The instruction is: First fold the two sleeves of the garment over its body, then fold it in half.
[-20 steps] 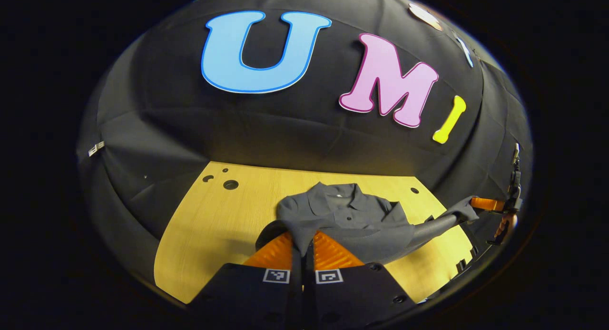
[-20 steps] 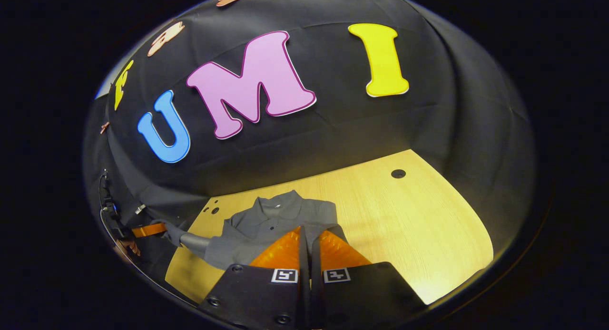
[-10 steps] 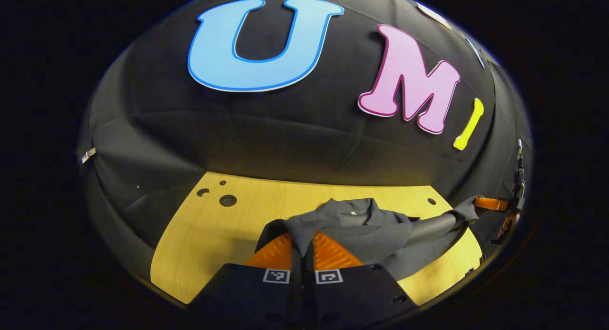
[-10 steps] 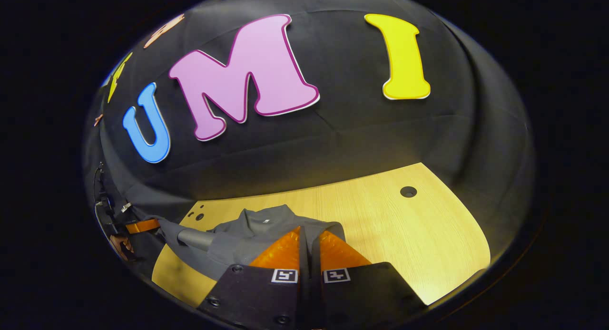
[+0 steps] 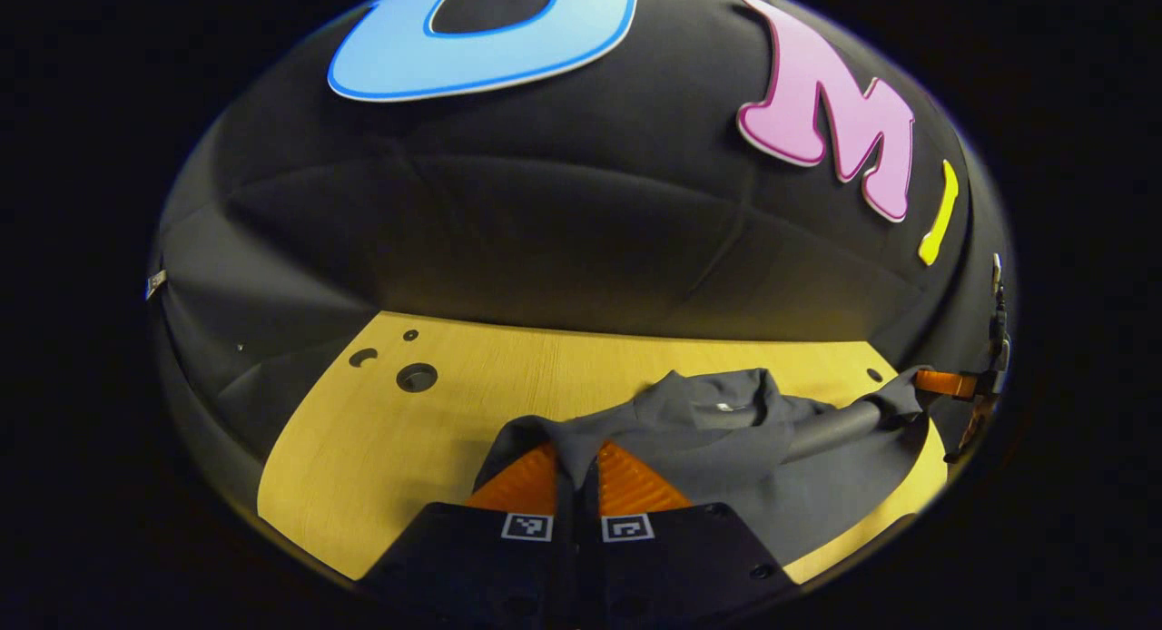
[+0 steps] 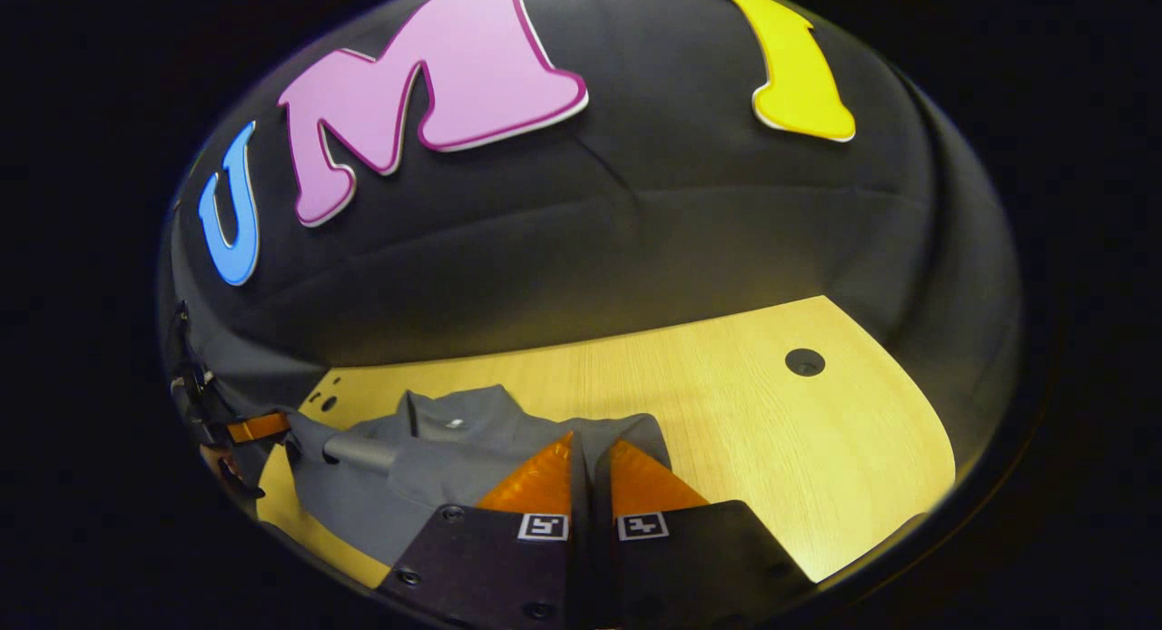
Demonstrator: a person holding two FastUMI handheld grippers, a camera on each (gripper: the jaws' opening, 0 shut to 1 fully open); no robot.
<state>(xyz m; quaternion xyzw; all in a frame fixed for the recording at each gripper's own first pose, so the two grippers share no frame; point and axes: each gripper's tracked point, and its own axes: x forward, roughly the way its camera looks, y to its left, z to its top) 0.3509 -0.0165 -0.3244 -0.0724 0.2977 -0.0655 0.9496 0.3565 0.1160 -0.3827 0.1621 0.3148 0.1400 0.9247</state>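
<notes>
Left gripper (image 5: 576, 457), seen along its own two ribbed wedge-shaped fingers in the left gripper view, is pinched tight on a fold of the dark grey collared cloth garment (image 5: 726, 439), the fabric squeezed in the thin slit between the pads. From that pinch the soft, matte shirt spreads to the right over the pale yellow wood-grain tabletop (image 5: 381, 448), its collar and a small white neck tag facing up. A rolled ridge of cloth runs toward the right gripper (image 5: 940, 383) at the far right edge, which holds the other corner. Round holes (image 5: 417, 377) pierce the board at the far left.

In the right gripper view, the right gripper (image 6: 583, 467) is likewise clamped on the garment's (image 6: 454, 448) edge, with barely a gap between the fingers. The shirt lies left of it on the tabletop (image 6: 772, 448), bunched and creased, with the collar up. At the far left edge the left gripper (image 6: 257, 427) grips the opposite corner. One round hole (image 6: 804, 361) sits on the bare smooth board to the right.
</notes>
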